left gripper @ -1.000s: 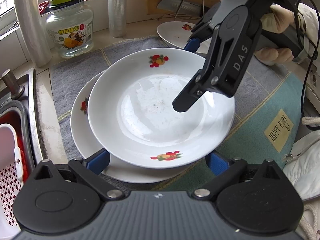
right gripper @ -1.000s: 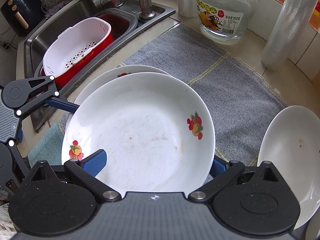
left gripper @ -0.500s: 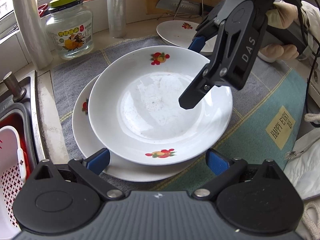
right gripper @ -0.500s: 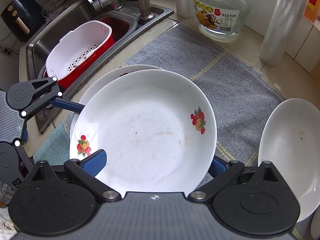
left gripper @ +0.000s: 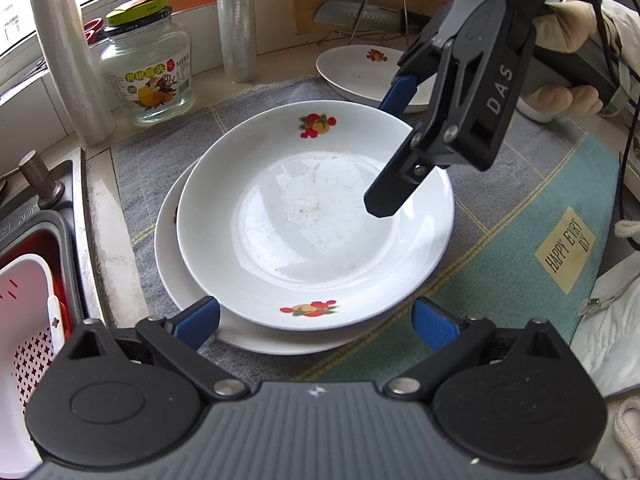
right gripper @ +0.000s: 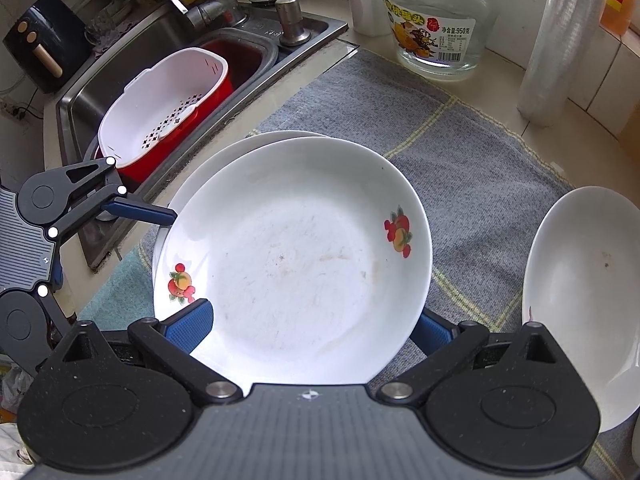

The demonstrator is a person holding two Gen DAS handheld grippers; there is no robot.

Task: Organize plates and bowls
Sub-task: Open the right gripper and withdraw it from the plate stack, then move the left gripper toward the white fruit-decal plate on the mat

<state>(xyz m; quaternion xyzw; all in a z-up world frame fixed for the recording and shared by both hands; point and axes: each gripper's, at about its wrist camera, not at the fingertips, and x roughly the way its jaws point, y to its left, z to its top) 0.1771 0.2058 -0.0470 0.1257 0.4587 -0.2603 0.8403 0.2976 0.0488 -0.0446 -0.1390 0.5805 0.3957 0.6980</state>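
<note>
A: Where is the top plate (left gripper: 316, 216)?

B: At the centre of the left wrist view, nested on a lower plate (left gripper: 188, 280) whose rim shows at 9 and 7 o'clock. Both lie on a grey cloth (left gripper: 160, 152) spread over the worktop (left gripper: 104, 240). The top plate carries 2 fruit prints, at 12 and 6 o'clock on its rim.

A: And the right gripper (left gripper: 390, 148)?

B: It comes in from 2 o'clock, 1 black finger over the plate's inside and 1 blue-padded finger outside the rim. From its own camera the plate's near edge passes between the 2 blue pads (right gripper: 188, 326), which stand well apart on either side. I cannot tell whether anything is actually pressed, so those fingers are spread about the rim, not visibly pinching.

A: The left gripper (left gripper: 316, 320)?

B: At 6 o'clock, fingers spread wide, the stack's near edge just ahead of them. I cannot tell if the pads touch the lower plate.

A: Anything else?

B: A third plate (left gripper: 360, 72) at 1 o'clock, apart from the stack, half behind the right gripper. A glass jar (left gripper: 148, 68) at 10 o'clock, with a film roll (left gripper: 236, 20) at 11. The sink (right gripper: 120, 68) holds a white colander (right gripper: 160, 108) in a red basin (right gripper: 216, 92). A yellow label (left gripper: 564, 248) sits on the teal mat (left gripper: 500, 264) at 4 o'clock.
</note>
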